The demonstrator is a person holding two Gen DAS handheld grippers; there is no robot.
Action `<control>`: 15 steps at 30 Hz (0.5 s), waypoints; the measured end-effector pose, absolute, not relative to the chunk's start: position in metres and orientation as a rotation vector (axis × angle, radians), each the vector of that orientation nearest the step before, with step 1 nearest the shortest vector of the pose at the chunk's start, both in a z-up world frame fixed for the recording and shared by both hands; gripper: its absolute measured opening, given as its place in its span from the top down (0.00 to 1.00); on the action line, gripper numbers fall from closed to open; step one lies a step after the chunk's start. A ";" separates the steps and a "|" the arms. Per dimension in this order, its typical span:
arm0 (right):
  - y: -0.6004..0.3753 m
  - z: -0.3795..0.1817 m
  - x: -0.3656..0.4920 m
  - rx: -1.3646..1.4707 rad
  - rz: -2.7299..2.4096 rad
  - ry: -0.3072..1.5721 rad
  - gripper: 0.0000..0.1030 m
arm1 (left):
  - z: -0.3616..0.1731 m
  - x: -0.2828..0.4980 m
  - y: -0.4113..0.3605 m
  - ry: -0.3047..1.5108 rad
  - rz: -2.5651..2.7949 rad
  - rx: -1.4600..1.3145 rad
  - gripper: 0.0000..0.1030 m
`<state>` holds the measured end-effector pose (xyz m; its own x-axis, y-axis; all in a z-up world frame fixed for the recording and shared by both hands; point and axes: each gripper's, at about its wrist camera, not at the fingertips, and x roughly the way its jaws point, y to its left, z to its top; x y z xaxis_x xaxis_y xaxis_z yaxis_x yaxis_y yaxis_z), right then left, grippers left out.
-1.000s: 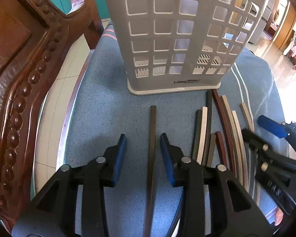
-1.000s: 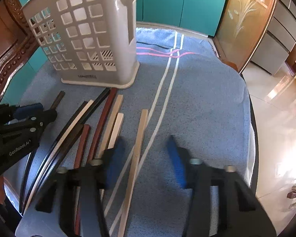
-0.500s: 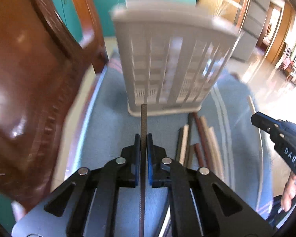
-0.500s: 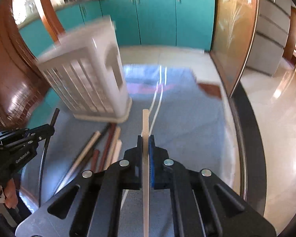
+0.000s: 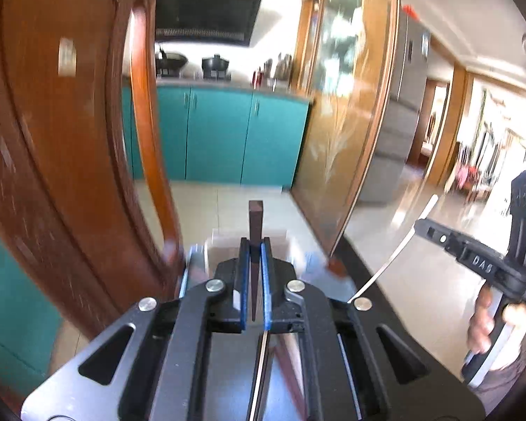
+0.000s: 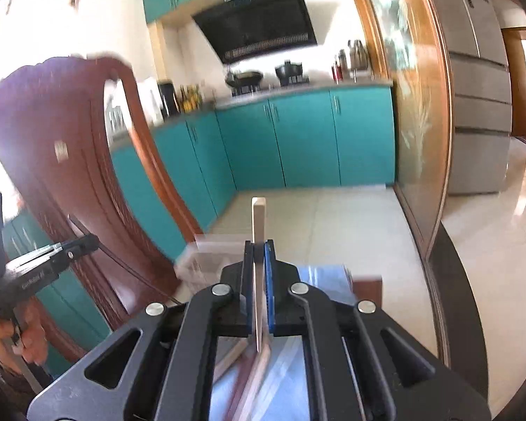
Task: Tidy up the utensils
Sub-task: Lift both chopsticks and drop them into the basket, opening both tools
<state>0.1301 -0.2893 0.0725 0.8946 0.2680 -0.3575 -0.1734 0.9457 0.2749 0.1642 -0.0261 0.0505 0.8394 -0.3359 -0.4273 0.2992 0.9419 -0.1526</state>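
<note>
**A:** Your left gripper (image 5: 253, 263) is clamped on the dark chopstick (image 5: 255, 221) — the blue pads (image 5: 242, 280) press it from both sides, and the stick runs straight along the fingers, its square end poking out ahead of the tips and pointing toward the teal cabinets (image 5: 228, 137).

**B:** And the right one?

**A:** Your right gripper (image 6: 259, 263) is closed on the pale chopstick (image 6: 258, 217) the same way: long axis in line with the fingers, blunt end forward and above the fingertips, the other end passing back between the jaws.

**B:** What is around you?

**A:** On your left the carved wooden chair back (image 5: 59, 147) stands close beside the left gripper and fills that side of the view. Ahead is open tiled floor (image 6: 333, 217) up to the cabinets. To the right a wood-framed glass panel (image 5: 347, 105) rises near the table's far edge.

**B:** Where is the basket?

**A:** The white basket (image 6: 207, 256) shows only as a blurred rim just beyond and below your fingertips, on the blue cloth (image 6: 319, 273). The other chopsticks (image 6: 252, 379) lie blurred on the cloth under the right gripper — you cannot count them from here.
</note>
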 end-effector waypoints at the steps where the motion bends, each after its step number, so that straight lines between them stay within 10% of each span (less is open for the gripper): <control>1: -0.290 0.081 0.135 0.267 0.236 0.366 0.94 | 0.061 0.167 -0.024 0.439 -0.347 -0.101 0.93; 15: -0.265 0.042 0.207 0.297 0.143 0.315 0.94 | 0.064 0.229 -0.011 0.310 -0.231 -0.284 0.93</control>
